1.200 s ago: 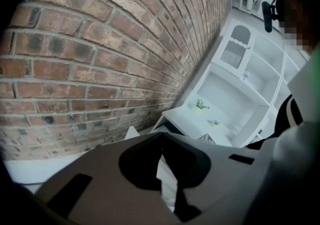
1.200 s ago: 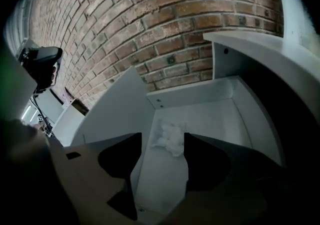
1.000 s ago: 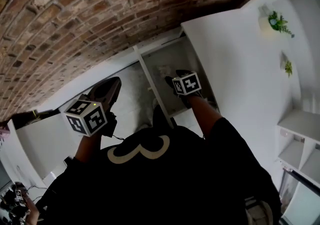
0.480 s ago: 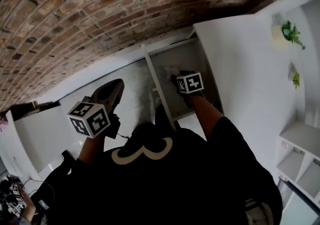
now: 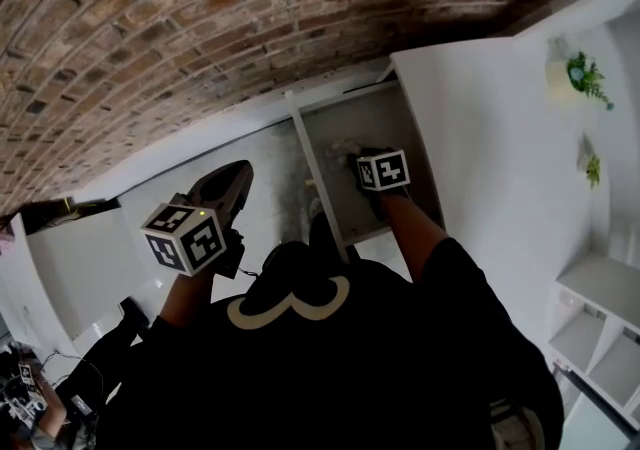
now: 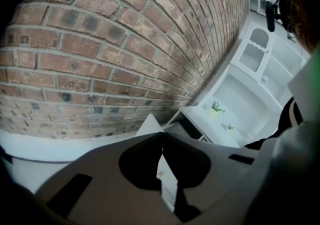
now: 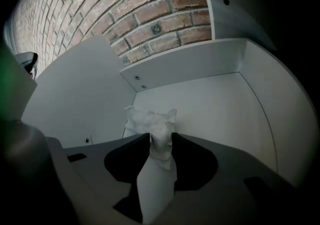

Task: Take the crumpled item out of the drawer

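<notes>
In the right gripper view a crumpled white paper (image 7: 156,169) stands on the floor of the open white drawer (image 7: 210,104). My right gripper (image 7: 159,138) is down inside the drawer with its jaws closing. Both tips press on the paper and pinch it narrow, and its ruffled top sticks out beyond them. In the head view the right gripper (image 5: 362,164) sits in the drawer (image 5: 352,123), and its marker cube hides the paper. My left gripper (image 5: 232,183) hangs over the white cabinet top, left of the drawer. It is shut with nothing in it, its tips (image 6: 161,134) touching.
A brick wall (image 5: 200,18) runs behind the cabinet. The drawer's back wall (image 7: 190,64) and side walls close in around the right gripper. White shelves with small green plants (image 5: 583,76) stand to the right. The person's black shirt (image 5: 330,368) fills the lower head view.
My right gripper has settled a little deeper in the drawer and its jaws have closed in on the paper. The left gripper has drifted slightly right and down.
</notes>
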Motion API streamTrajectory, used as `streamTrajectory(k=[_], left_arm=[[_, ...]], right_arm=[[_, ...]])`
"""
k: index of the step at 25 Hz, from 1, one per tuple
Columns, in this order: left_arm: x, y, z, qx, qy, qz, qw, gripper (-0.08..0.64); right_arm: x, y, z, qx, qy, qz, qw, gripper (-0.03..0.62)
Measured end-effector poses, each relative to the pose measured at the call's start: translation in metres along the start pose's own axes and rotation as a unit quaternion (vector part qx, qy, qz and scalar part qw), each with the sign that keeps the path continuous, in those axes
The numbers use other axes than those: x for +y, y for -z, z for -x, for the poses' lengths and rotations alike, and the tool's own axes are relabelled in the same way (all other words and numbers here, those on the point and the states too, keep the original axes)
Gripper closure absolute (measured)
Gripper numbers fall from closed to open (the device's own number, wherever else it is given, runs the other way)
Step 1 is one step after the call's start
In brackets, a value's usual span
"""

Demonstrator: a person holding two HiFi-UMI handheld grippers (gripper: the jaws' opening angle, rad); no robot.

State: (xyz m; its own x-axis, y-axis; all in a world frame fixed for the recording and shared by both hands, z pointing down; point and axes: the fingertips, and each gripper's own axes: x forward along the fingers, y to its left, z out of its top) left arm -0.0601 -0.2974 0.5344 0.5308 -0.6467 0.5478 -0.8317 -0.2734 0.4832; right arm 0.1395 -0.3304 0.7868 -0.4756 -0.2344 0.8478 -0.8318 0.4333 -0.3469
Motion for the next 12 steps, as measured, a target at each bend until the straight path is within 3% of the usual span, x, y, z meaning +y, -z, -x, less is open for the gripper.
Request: streamTrajectory(k=[12], left_arm=[[-0.006,-0.001,0.005,0.000,0.010,-0.002,0.9999,0.557]], right_arm=[[-0.002,-0.011,0.027,-0.036,0.002,-0.025,0.999,0.480]])
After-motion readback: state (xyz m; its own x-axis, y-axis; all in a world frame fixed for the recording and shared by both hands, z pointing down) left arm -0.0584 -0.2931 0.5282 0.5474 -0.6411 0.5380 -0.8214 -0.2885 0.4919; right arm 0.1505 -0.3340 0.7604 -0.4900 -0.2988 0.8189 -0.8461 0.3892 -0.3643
